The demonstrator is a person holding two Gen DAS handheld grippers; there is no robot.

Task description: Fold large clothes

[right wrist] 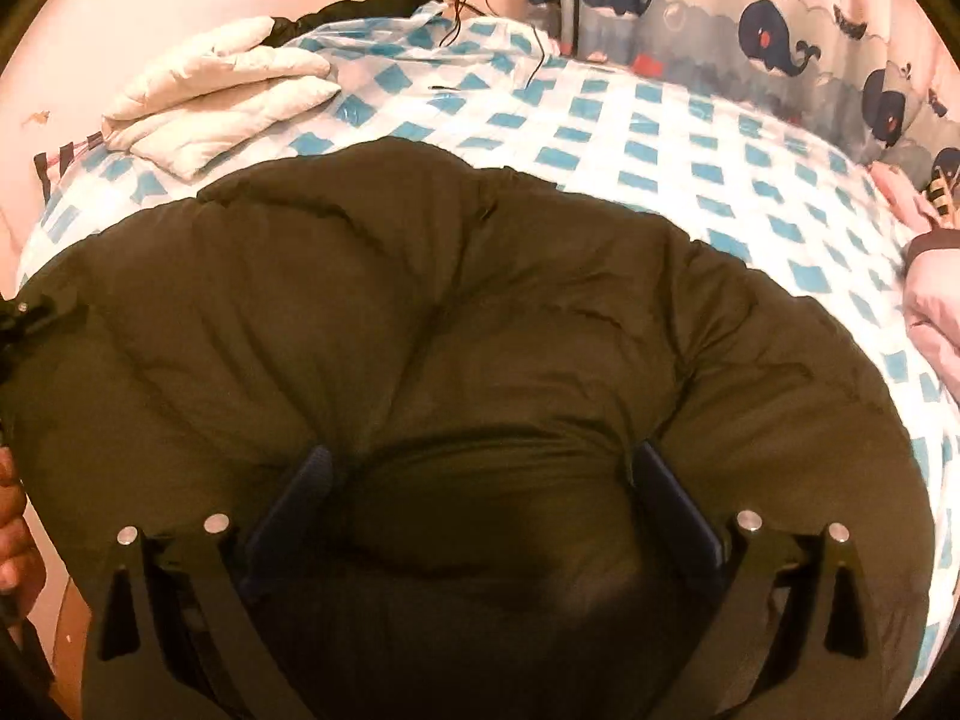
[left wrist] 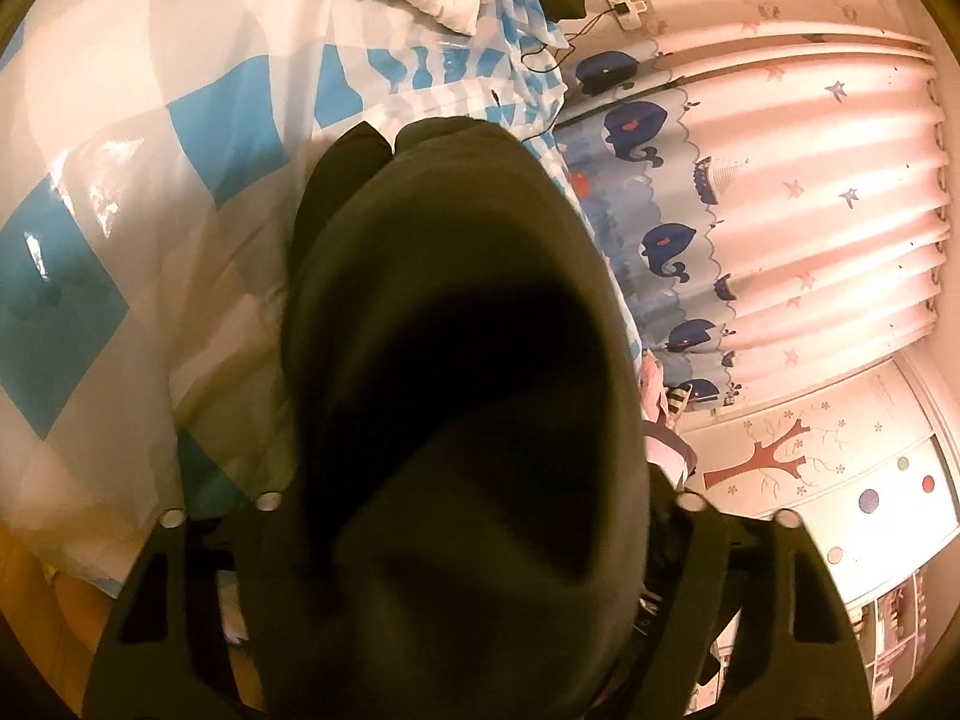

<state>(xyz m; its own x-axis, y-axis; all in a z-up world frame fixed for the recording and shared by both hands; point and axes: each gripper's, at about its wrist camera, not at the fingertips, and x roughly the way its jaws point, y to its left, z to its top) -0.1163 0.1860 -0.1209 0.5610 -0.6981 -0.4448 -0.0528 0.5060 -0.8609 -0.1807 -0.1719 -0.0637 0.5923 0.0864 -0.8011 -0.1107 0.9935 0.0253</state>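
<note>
Jacket (right wrist: 456, 312), one dark olive puffer, fills the near field of both views, spread on the bed (right wrist: 690, 138). Right claw (right wrist: 480, 486): both blue pads sunk into a padded fold, gripping it. Left claw (left wrist: 456, 540): fingers buried under jacket fabric, can't tell if it's clamped or loose. No readable writing anywhere. Beyond, blue/white check sheet w/ clear plastic over it, one white padded garment (right wrist: 222, 96) folded near the far edge, one pink garment (right wrist: 936, 312) at right. Whale-print curtain (right wrist: 774, 30) behind; approx. five whales in right view.
</note>
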